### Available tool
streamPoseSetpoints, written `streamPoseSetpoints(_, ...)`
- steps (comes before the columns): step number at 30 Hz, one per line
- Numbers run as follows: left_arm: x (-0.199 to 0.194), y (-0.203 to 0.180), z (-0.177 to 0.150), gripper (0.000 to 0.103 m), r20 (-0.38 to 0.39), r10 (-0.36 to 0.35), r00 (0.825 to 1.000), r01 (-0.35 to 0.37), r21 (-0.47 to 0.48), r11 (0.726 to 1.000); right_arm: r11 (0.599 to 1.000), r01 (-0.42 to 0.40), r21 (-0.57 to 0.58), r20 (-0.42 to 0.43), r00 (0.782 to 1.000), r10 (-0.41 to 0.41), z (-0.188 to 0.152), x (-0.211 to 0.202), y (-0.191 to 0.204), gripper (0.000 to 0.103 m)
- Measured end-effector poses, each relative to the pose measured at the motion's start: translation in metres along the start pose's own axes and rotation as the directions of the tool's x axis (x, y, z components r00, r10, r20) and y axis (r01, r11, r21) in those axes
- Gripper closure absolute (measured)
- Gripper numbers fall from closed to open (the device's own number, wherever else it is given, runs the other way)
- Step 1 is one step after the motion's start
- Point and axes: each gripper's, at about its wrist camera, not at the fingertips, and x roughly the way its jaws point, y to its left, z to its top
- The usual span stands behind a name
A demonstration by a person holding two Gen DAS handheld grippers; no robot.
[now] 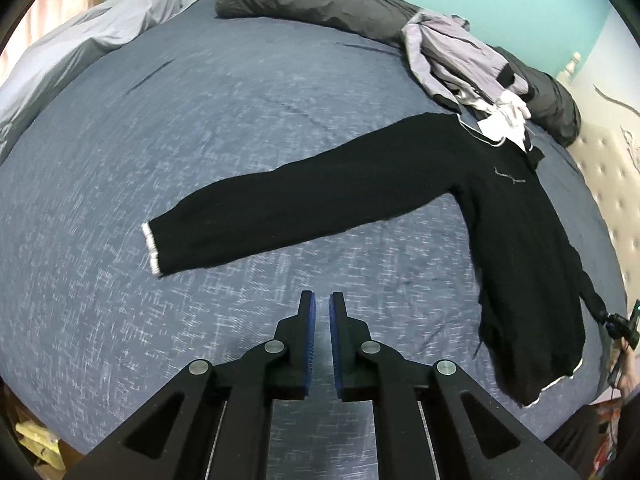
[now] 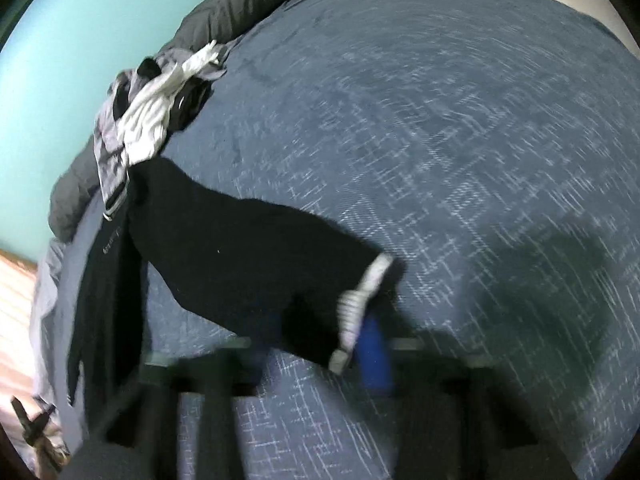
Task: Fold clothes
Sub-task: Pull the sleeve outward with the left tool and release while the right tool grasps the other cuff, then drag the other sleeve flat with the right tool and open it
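A black sweater point(image 1: 516, 216) with white cuffs lies on the blue bed cover point(image 1: 200, 128). One sleeve stretches left, its cuff point(image 1: 151, 249) flat on the cover. My left gripper point(image 1: 322, 304) hovers just below that sleeve, jaws nearly closed with a thin gap, holding nothing. In the blurred right wrist view the other sleeve point(image 2: 248, 256) is lifted off the bed, and my right gripper point(image 2: 320, 340) appears shut on it near its white cuff point(image 2: 360, 304). A blue pad point(image 2: 374, 356) shows beside the cuff.
A pile of grey, white and black clothes point(image 1: 464, 64) lies by the sweater's collar and shows in the right wrist view point(image 2: 148, 108). A dark grey duvet point(image 1: 304, 0) runs along the teal wall. A padded headboard point(image 1: 608, 176) is at the right.
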Motion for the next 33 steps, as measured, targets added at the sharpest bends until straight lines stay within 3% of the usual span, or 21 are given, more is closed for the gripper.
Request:
streamPoseSetpoints(5,-0.004,-0.015,0.005,0.095,0.005,-0.024,1.0,0.024,0.016,1.0,0.999,-0.006,-0.032,0.097,0.995,0.009,0.013,-0.031,0.001,0.095)
streamPoseSetpoints(9,-0.008,-0.029,0.003,0.095,-0.002,-0.056,0.998,0.056,0.034,0.998,0.998,0.043,-0.052,0.194,0.981,-0.032,0.041,-0.072,-0.003,0.096)
streamPoseSetpoints(13,-0.01,-0.043,-0.001,0.095,-0.015,-0.09,0.996,0.091,0.05,0.995,0.995,0.089,-0.05,0.177,0.981,-0.078,0.067,-0.085,-0.006,0.095)
streamPoseSetpoints(16,-0.01,-0.053,-0.005,0.095,-0.033,-0.114,0.993,0.116,0.066,0.991,0.982,0.166,-0.085,0.188,0.971,-0.148,0.067,-0.091,0.001,0.089)
streamPoseSetpoints(19,-0.007,-0.062,-0.009,0.093,-0.052,-0.13,0.99,0.133,0.08,0.988,0.972,0.213,-0.101,0.225,0.956,-0.187,0.062,-0.103,0.008,0.069)
streamPoseSetpoints(20,-0.005,-0.066,-0.01,0.089,-0.061,-0.138,0.989,0.143,0.084,0.986,0.972,0.213,-0.098,0.234,0.954,-0.185,0.059,-0.108,0.009,0.061)
streamPoseSetpoints(21,-0.004,-0.07,-0.012,0.083,-0.07,-0.147,0.987,0.153,0.087,0.984,0.977,0.191,-0.098,0.237,0.958,-0.163,0.056,-0.114,0.011,0.061)
streamPoseSetpoints(23,0.001,-0.078,-0.015,0.072,-0.095,-0.169,0.981,0.178,0.094,0.98,0.986,0.116,-0.118,0.211,0.973,-0.089,0.05,-0.118,0.02,0.059)
streamPoseSetpoints(27,0.018,-0.115,-0.03,0.066,-0.169,-0.21,0.963,0.235,0.138,0.962,0.979,-0.033,-0.2,0.071,0.996,0.048,0.018,-0.105,0.054,0.049)
streamPoseSetpoints(30,0.036,-0.146,-0.044,0.059,-0.233,-0.239,0.943,0.28,0.161,0.946,0.955,-0.11,-0.275,-0.05,0.994,0.1,-0.012,-0.084,0.088,0.048)
streamPoseSetpoints(33,0.057,-0.174,-0.062,0.059,-0.308,-0.243,0.92,0.306,0.177,0.935,0.912,-0.184,-0.367,-0.192,0.974,0.12,-0.051,-0.057,0.132,0.048)
